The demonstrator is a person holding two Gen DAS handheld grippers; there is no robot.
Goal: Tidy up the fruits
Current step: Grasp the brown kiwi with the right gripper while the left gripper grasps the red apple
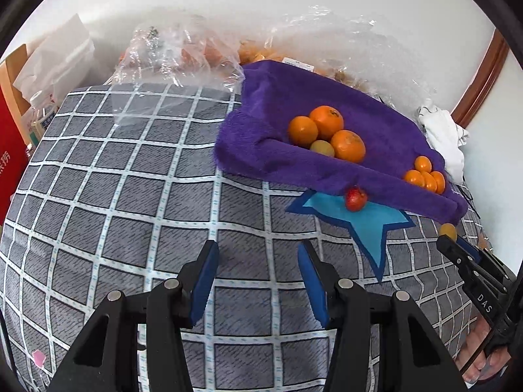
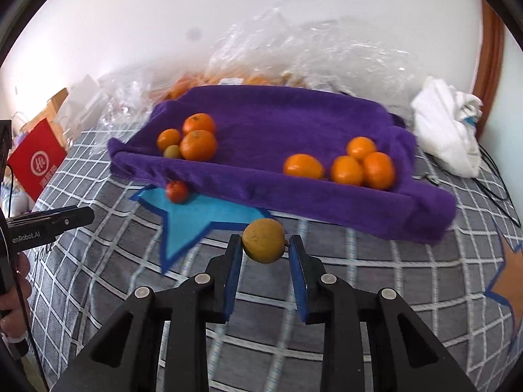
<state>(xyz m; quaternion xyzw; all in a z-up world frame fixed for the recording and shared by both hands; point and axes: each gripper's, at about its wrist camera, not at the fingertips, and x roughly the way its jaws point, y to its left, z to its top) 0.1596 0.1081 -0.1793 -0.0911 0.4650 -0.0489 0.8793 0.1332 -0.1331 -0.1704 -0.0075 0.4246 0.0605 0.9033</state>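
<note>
A purple towel (image 2: 278, 121) lies on the checked bedcover (image 1: 130, 179), folded into a tray. On its left side sit three oranges (image 2: 197, 145) and a small yellow-green fruit (image 2: 172, 152). Several smaller oranges (image 2: 346, 170) lie on its right side. A small red fruit (image 2: 176, 191) rests on the cover, against the towel's front edge. My right gripper (image 2: 264, 245) is shut on a yellow-green round fruit (image 2: 263, 238), held just in front of the towel. My left gripper (image 1: 258, 246) stands open over the bare cover, nothing between its blue pads.
Clear plastic bags (image 1: 183, 52) holding more fruit are heaped behind the towel by the wall. A white cloth (image 2: 447, 130) lies at the right, a red paper bag (image 2: 36, 160) at the left. A blue star patch (image 2: 196, 215) marks the cover.
</note>
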